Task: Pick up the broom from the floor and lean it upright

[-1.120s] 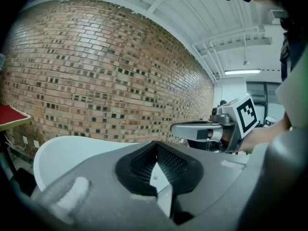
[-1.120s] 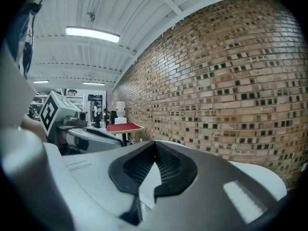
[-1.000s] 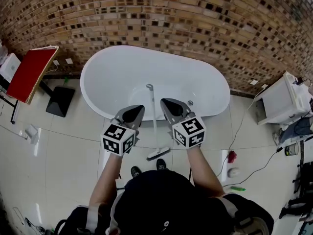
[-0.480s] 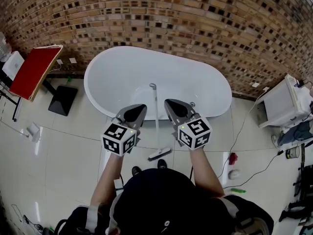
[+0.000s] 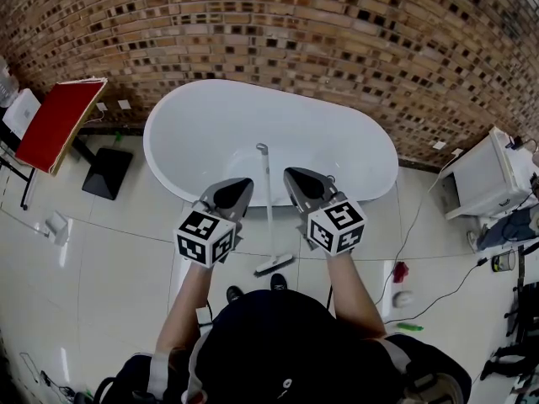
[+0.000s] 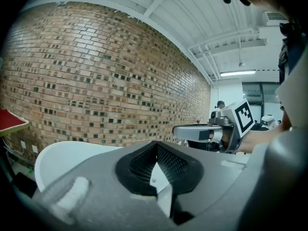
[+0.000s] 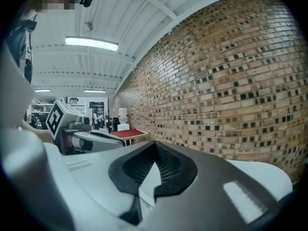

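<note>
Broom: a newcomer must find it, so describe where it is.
Under the brick wall sits a white bathtub. The broom stands against its near side, head on the floor. It is the only long thin pole there.

Head view looks steeply down; both gripper views face the brick wall (image 5: pixel 337 32) and bathtub (image 5: pixel 219 124)
</note>
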